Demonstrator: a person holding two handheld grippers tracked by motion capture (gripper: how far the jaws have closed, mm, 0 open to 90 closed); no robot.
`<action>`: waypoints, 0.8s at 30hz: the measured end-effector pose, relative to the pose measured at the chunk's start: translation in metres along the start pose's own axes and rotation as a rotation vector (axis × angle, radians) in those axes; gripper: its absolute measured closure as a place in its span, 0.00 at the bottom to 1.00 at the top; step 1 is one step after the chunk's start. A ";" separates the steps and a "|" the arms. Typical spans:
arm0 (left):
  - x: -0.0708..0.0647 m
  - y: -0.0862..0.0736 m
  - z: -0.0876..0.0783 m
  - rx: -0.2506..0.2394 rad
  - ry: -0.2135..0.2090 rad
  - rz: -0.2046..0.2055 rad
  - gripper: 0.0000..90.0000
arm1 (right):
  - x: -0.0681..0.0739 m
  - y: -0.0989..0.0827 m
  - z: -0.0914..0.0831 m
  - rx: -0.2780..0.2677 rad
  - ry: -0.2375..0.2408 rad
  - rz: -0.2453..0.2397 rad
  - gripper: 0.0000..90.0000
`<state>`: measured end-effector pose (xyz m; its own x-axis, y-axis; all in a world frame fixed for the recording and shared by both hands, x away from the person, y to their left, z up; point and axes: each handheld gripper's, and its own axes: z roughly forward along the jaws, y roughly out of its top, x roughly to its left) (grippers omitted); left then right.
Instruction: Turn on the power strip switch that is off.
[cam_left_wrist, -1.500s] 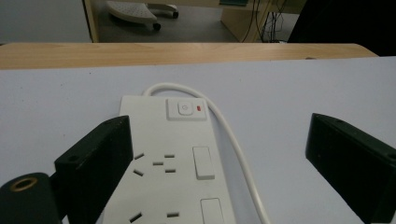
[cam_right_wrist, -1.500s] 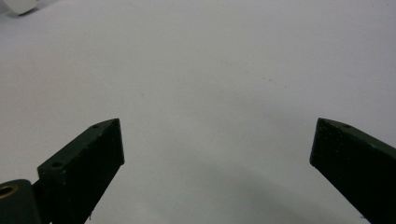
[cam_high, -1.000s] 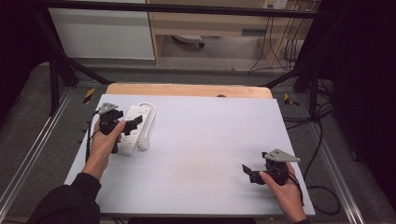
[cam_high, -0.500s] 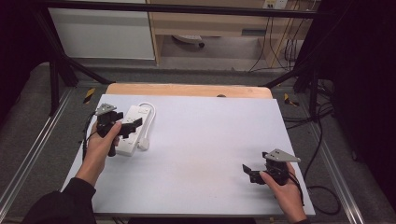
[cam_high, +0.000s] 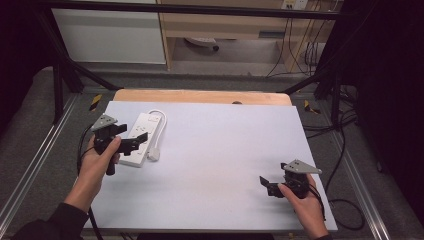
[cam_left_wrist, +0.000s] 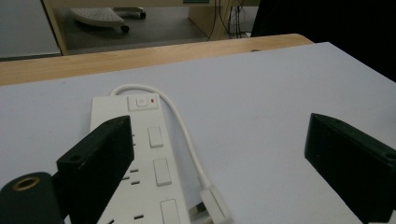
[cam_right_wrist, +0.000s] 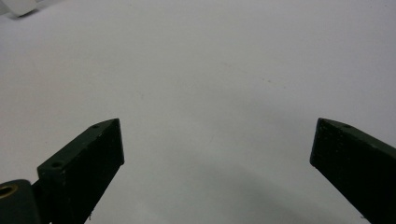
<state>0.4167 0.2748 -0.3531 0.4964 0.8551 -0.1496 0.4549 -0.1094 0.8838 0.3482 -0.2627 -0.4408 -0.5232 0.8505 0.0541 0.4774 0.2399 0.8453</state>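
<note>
A white power strip (cam_high: 145, 131) lies at the table's left, its white cord looping round to a plug (cam_high: 154, 154) beside it. My left gripper (cam_high: 133, 136) hovers open over the strip's near end, held in a hand. In the left gripper view the power strip (cam_left_wrist: 152, 161) runs under the left jaw, the plug (cam_left_wrist: 214, 203) lies between the jaws, and the left gripper (cam_left_wrist: 217, 140) is wide open and holds nothing. My right gripper (cam_high: 267, 186) rests low at the front right, open and apart from everything. The right gripper (cam_right_wrist: 215, 137) looks along bare table.
The pale table top (cam_high: 225, 145) has a wooden strip (cam_high: 200, 96) along its far edge. Metal frame rails (cam_high: 40, 160) run down both sides. Cables (cam_high: 345, 205) trail on the floor at the right. A white corner (cam_right_wrist: 18, 5) shows far off in the right gripper view.
My left gripper has drifted slightly left and toward the person, staying open over the power strip. The right gripper has not moved.
</note>
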 end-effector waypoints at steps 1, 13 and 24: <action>-0.001 0.000 -0.002 -0.001 -0.001 0.000 0.09 | 0.000 0.000 0.000 -0.001 -0.001 -0.001 0.04; -0.005 -0.005 -0.025 -0.016 -0.002 0.006 0.09 | 0.000 0.000 0.000 -0.002 -0.003 0.001 0.04; -0.010 -0.014 -0.041 -0.024 0.011 0.023 0.09 | 0.000 0.000 0.000 -0.002 -0.004 0.003 0.04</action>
<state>0.3753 0.2888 -0.3463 0.4985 0.8580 -0.1241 0.4250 -0.1171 0.8976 0.3480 -0.2630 -0.4408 -0.5187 0.8532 0.0543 0.4774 0.2364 0.8463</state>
